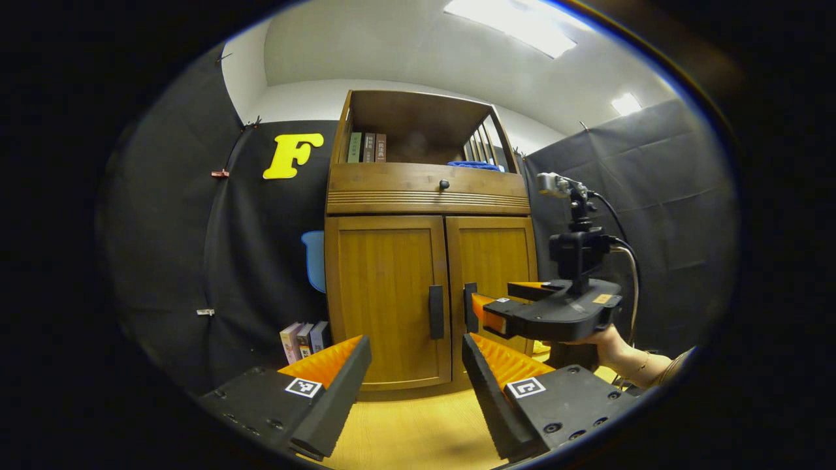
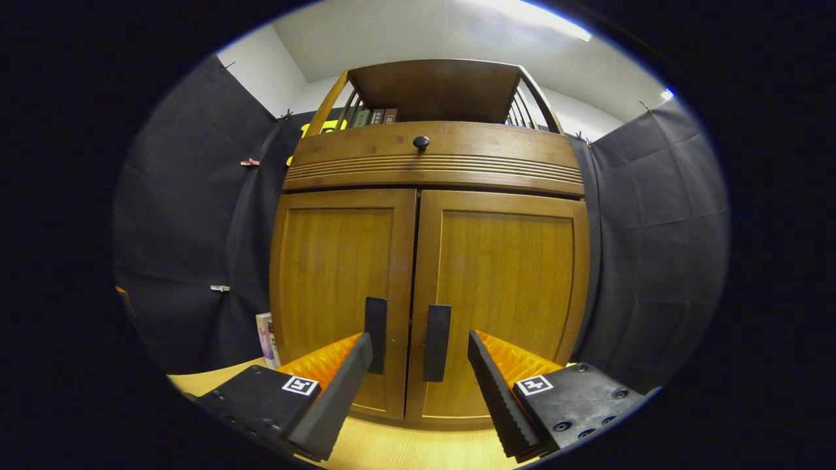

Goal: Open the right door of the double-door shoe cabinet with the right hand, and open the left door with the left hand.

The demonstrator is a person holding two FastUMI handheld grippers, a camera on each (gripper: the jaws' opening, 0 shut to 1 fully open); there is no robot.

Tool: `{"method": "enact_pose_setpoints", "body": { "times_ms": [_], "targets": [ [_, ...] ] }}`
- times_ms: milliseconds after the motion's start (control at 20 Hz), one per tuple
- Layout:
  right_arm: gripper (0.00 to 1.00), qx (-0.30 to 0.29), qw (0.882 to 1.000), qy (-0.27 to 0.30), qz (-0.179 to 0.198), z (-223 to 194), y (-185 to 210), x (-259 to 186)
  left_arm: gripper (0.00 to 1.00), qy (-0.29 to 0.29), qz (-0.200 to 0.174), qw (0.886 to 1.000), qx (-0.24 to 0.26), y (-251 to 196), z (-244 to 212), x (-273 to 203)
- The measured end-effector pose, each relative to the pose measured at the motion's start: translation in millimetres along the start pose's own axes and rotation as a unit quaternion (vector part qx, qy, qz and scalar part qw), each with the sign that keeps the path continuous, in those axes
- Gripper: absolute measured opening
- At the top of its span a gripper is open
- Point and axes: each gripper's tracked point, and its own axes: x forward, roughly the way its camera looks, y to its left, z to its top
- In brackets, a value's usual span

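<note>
At the bottom of the right gripper view: right gripper, spread wide, grasping nothing, short of the cabinet front. By line of sight, brackets the right handle between its fingers, with the left handle just behind its left finger. Risk here: closing on the wrong bar, or catching both, since set just beside each other across the centre seam.

Seen from the left gripper view, carried by a hand and close to the right handle; hard to judge from that angle whether touching or just apart.

Low in that same view: left gripper, likewise released and empty, well back over the wooden floor, roughly in line with the left handle.

Further on: right door and left door, both shut flush on the shoe cabinet.

Likely trouble from here:
- Pinching only the edge of a handle, then slipping off on the pull.
- Hauling straight back instead of round the hinge, and twisting out of the grip.
- Swinging the right door into the left gripper if brought in too early.

Beside the cabinet's left foot: books standing on the floor, possibly within the left door's sweep.

Highest up: drawer knob, no part of this job; best left alone.
</note>
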Motion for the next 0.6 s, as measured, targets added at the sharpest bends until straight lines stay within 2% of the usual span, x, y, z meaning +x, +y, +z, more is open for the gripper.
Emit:
{"method": "enact_pose_setpoints", "body": {
  "times_ms": [100,200,250,500,600],
  "targets": [
    [0.95,0.006,1.0,0.013,-0.002,-12.2,0.4,15.1,0.87,0.004,0.002,1.0,0.0,4.8,-5.6,-1.0],
    [0.92,0.02,1.0,0.02,0.004,-20.3,4.4,31.3,0.87,0.006,0.008,1.0,-0.003,11.7,-10.7,-1.4],
    [0.95,0.022,1.0,0.022,0.0,-24.5,2.6,39.8,0.87,0.006,0.01,1.0,-0.004,15.5,-11.7,-1.0],
    [0.94,0.027,0.998,0.019,-0.049,-38.5,-21.3,78.8,0.88,-0.005,0.034,0.999,-0.008,38.5,-8.3,-6.6],
    [0.87,0.035,0.998,0.024,-0.055,-46.1,-28.4,88.7,0.87,-0.007,0.04,0.999,-0.008,44.7,-7.6,-8.7]
  ]
}}
